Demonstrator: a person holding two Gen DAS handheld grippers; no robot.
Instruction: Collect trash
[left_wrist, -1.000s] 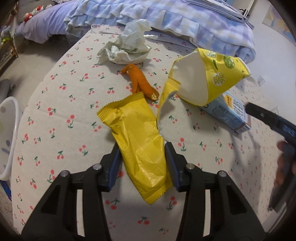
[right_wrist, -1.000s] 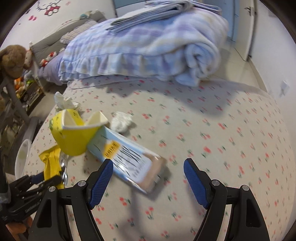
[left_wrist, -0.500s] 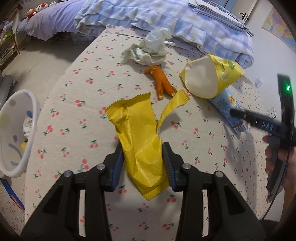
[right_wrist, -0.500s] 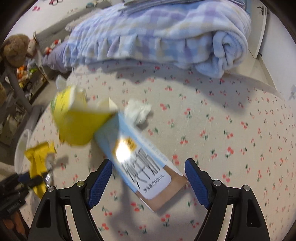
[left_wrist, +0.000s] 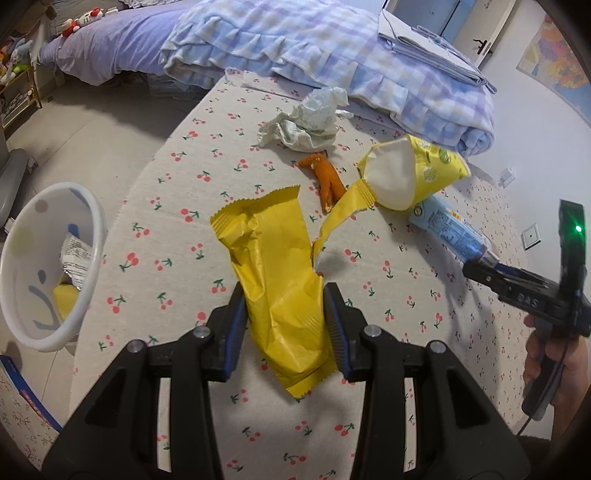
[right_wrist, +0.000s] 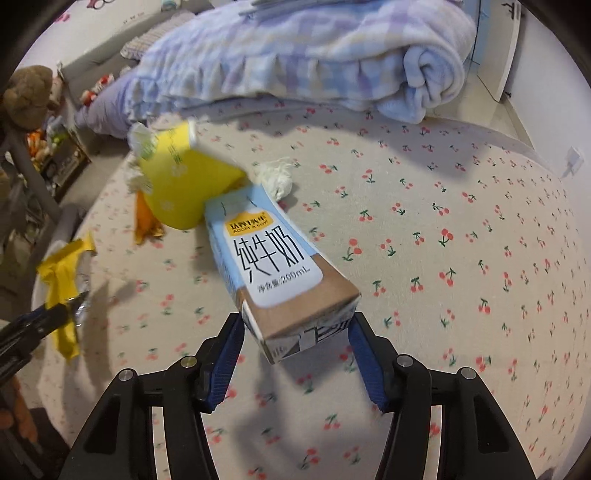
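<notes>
Trash is lying scattered over a cherry-print bed (left_wrist: 177, 206), ahead of both claws. Beyond it all, a checked blue blanket (left_wrist: 332, 62) is lying heaped at the far end of the bed. Off to the left claw's left, below the bed's edge, a white bin (left_wrist: 92, 236) is standing on the floor with some wrappers already inside. The left claw (left_wrist: 284, 325) is pinching a crumpled yellow wrapper (left_wrist: 273, 258) between its blue pads, the wrapper running forward from the pads and hanging above the bed. The right claw (right_wrist: 295, 354) has just been closing; a blue and brown milk carton (right_wrist: 273, 266) is sitting between its pads with its near end lifted slightly, the right pad appearing to touch the carton's corner and the left pad just beside it, so I cannot tell whether it is gripping firmly. Just past the carton's far end a yellow paper cone (right_wrist: 184, 184) is resting against it. Farther ahead of the left claw a crumpled white paper (left_wrist: 306, 122) is lying near the blanket. Between that paper and the yellow wrapper, an orange peel (left_wrist: 325, 177) is lying. Beside the carton's far corner, a small white tissue wad (right_wrist: 277, 177) is lying.
</notes>
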